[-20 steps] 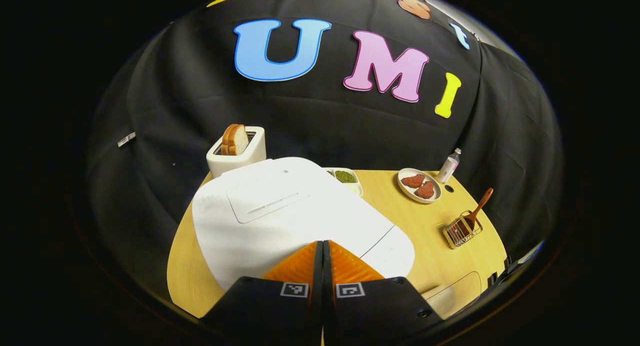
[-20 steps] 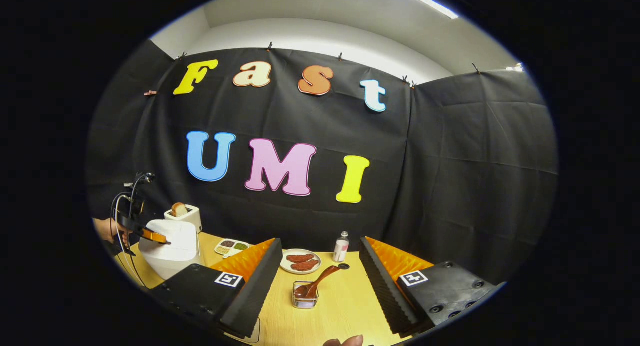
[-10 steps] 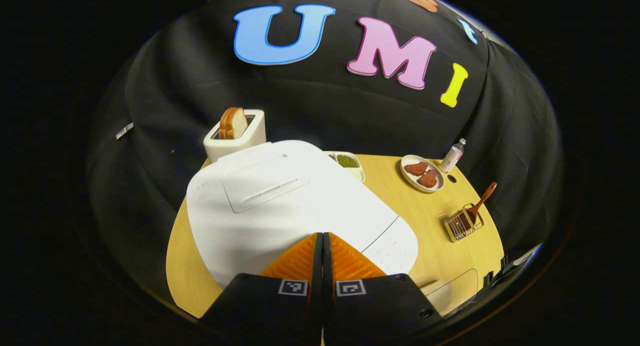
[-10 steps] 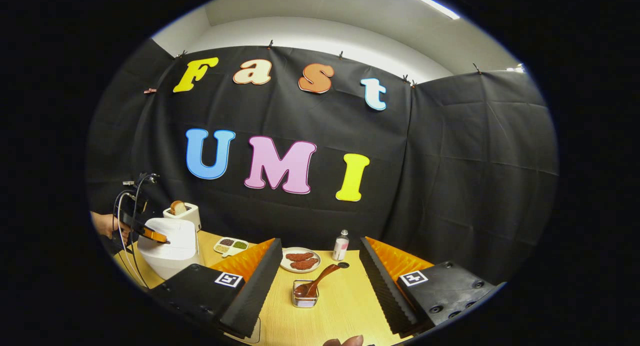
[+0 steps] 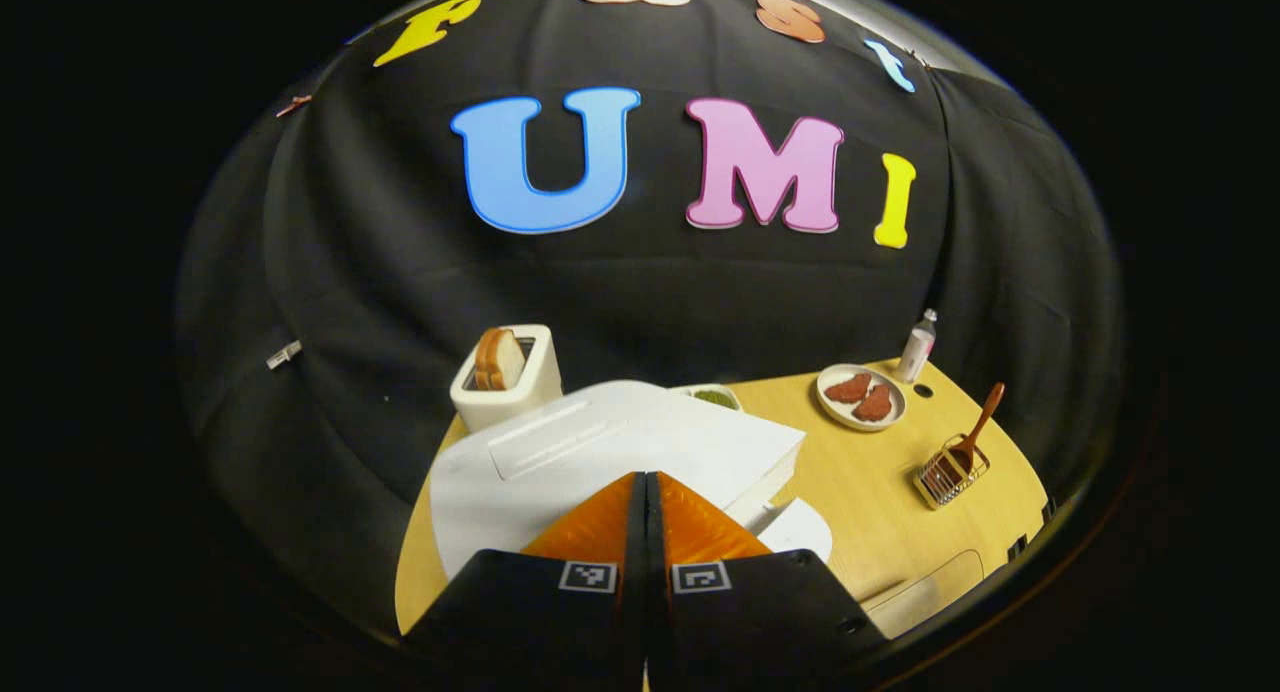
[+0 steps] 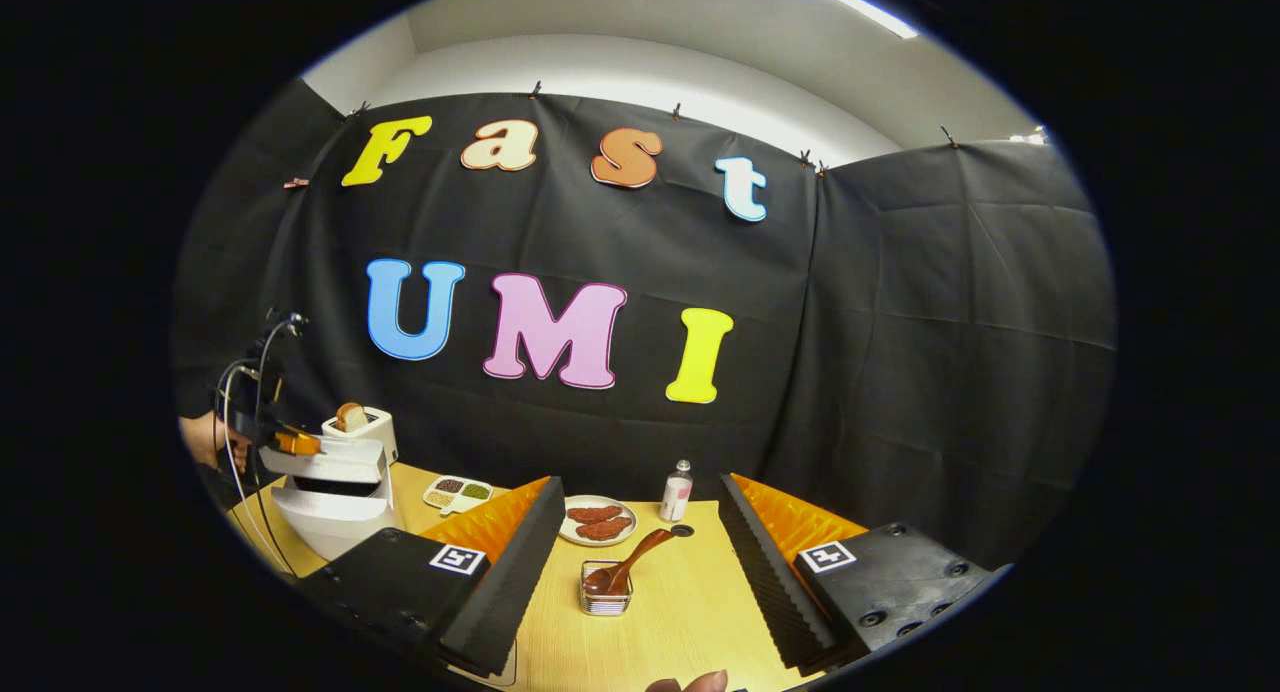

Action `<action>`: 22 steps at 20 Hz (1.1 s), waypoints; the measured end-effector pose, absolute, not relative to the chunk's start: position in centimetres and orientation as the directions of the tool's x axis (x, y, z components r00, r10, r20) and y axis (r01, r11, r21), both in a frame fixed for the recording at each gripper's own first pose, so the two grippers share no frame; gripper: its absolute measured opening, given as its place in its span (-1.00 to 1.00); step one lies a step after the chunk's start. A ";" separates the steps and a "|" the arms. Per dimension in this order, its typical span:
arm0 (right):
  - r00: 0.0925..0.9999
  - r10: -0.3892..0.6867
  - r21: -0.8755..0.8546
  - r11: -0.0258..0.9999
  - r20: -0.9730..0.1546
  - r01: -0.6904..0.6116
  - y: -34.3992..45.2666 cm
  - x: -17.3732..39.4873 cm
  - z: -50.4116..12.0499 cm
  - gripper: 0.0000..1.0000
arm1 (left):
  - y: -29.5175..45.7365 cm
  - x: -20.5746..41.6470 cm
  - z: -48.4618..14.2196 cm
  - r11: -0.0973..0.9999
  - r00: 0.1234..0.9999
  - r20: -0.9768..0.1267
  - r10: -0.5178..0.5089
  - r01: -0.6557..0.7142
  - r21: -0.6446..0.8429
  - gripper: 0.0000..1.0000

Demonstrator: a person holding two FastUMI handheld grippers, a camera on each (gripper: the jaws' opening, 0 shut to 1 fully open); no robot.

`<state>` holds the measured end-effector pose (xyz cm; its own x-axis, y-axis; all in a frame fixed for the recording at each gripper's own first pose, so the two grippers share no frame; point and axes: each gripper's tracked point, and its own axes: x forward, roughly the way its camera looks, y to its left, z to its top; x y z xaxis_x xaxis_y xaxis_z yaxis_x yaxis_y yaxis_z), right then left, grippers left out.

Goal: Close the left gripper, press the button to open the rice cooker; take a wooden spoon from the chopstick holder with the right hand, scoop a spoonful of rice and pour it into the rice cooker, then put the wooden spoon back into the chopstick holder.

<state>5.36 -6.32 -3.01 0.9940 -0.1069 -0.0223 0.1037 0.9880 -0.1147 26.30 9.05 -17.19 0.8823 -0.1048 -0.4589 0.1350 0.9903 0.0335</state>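
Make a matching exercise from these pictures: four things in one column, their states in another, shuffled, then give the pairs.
Things
1. rice cooker
2. spoon
3. left tool
4. right tool

States
A. open, nothing between its fingers
B. lid partly raised
C. shut, over the lid
D. standing in the holder

Pairs: 1-B, 2-D, 3-C, 4-A
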 end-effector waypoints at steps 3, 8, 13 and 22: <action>0.995 -0.101 -0.117 0.988 -0.019 0.098 -6.4 5.3 -2.9 0.96 | 9.8 27.1 -14.7 0.993 0.912 -0.403 -0.081 0.110 0.049 -0.87; 0.996 -0.083 -0.115 0.990 -0.043 0.077 -6.3 5.0 -3.6 0.95 | 10.7 27.2 -9.8 0.985 0.966 -0.259 -0.005 0.050 0.165 -0.87; 0.997 -0.060 -0.112 0.992 -0.057 0.054 -6.0 5.1 -4.4 0.95 | 8.5 24.8 -5.3 0.984 0.990 -0.133 -0.035 0.057 0.168 -0.70; 0.988 0.028 -0.027 0.999 -0.151 -0.033 -6.5 8.2 -10.1 0.96 | 2.2 17.3 -2.7 0.996 0.996 -0.031 -0.089 0.090 0.030 0.92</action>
<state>8.23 -6.53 -10.06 0.9882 0.0283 -0.1508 -0.0328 0.9991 -0.0273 17.31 2.22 -2.73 0.9955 -0.0891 -0.0311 0.0900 0.9955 0.0295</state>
